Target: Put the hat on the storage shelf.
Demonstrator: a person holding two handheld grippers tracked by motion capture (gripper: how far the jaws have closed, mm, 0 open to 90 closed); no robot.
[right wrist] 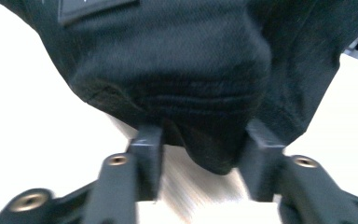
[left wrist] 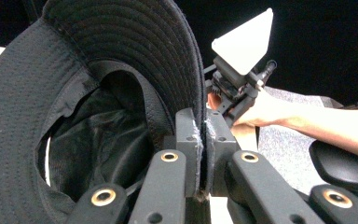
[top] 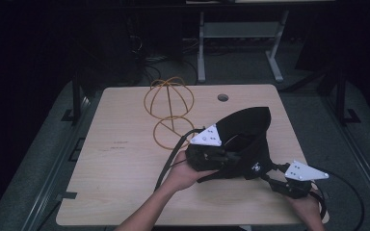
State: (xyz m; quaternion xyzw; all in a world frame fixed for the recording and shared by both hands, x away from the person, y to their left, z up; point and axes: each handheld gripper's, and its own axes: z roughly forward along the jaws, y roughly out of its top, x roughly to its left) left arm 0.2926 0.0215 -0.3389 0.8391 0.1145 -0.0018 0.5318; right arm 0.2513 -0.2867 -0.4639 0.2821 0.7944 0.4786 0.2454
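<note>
A black bucket hat (top: 248,125) is held up over the right half of the wooden table (top: 120,168). My left gripper (top: 230,156) is shut on its brim. In the left gripper view the jaws (left wrist: 203,140) pinch the stitched brim edge of the hat (left wrist: 121,46), whose dark inside faces the camera. My right gripper (top: 266,175) comes in from the lower right at the hat's underside. In the right gripper view its jaws (right wrist: 203,140) stand partly apart around a hanging fold of the hat (right wrist: 177,60), with gaps beside the fold. The right gripper (left wrist: 235,79) and its hand also show beyond the brim.
A yellow wire stand (top: 168,103) with a round head form and ring base stands at the table's back middle, left of the hat. A cable hole (top: 223,97) is near the far edge. Table legs and cables lie on the floor behind.
</note>
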